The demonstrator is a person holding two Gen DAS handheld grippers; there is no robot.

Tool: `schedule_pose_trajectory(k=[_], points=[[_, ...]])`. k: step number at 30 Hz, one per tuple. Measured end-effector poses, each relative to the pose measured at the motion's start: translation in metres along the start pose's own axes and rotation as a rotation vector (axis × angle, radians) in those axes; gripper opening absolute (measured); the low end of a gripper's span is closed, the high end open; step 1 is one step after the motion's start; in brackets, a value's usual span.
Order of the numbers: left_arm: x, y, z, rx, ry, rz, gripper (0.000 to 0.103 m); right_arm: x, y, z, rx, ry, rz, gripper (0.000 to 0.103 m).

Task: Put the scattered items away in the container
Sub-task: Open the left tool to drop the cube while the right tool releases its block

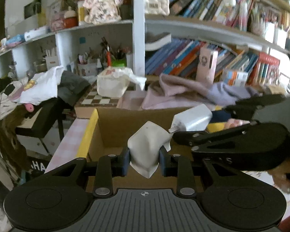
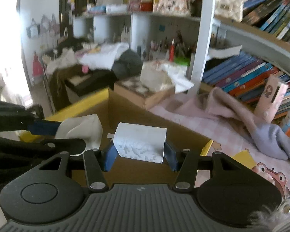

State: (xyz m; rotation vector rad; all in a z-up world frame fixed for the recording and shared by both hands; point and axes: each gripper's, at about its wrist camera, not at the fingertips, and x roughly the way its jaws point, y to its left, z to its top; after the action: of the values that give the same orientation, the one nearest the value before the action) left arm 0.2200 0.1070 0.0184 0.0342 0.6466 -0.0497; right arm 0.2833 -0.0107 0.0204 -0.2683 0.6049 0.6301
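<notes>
My left gripper (image 1: 144,158) is shut on a crumpled white pouch (image 1: 147,147) and holds it over the open cardboard box (image 1: 116,127), which has a yellow flap on its left. My right gripper (image 2: 140,155) is shut on a white charger block (image 2: 140,142) with metal prongs, also above the box (image 2: 141,112). In the left wrist view the right gripper (image 1: 180,133) comes in from the right with the charger (image 1: 193,118). In the right wrist view the left gripper (image 2: 67,133) comes in from the left with the pouch (image 2: 81,129).
The box sits on a pink checked table cover (image 2: 183,116). Pink and lilac cloths (image 1: 193,92) lie behind it. A chessboard box (image 1: 98,98) with a tissue box (image 1: 114,83) stands at the back. Bookshelves (image 1: 203,58) line the rear. A dark stool with clothes (image 1: 40,116) stands left.
</notes>
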Motion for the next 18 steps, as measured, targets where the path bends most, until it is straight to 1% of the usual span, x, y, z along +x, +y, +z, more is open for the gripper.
schedule_pose_trajectory(k=[4,8,11,14,17,18], points=[[0.026,-0.001,-0.004,0.011,0.082,0.006,0.029,0.035,-0.003,-0.001,-0.084,0.136,0.018,0.051],[0.045,-0.002,-0.01,0.003,0.165,-0.011,0.029,0.057,-0.001,-0.008,-0.161,0.221,0.039,0.051],[0.053,-0.004,-0.014,0.013,0.203,-0.014,0.029,0.063,0.004,-0.01,-0.217,0.236,0.042,0.048],[0.057,-0.002,-0.017,0.008,0.224,-0.013,0.029,0.068,0.005,-0.01,-0.228,0.267,0.061,0.047],[0.06,0.0,-0.02,0.004,0.247,-0.015,0.03,0.069,0.004,-0.011,-0.238,0.279,0.077,0.047],[0.061,0.0,-0.021,0.005,0.255,-0.016,0.032,0.069,0.005,-0.011,-0.237,0.281,0.077,0.047]])
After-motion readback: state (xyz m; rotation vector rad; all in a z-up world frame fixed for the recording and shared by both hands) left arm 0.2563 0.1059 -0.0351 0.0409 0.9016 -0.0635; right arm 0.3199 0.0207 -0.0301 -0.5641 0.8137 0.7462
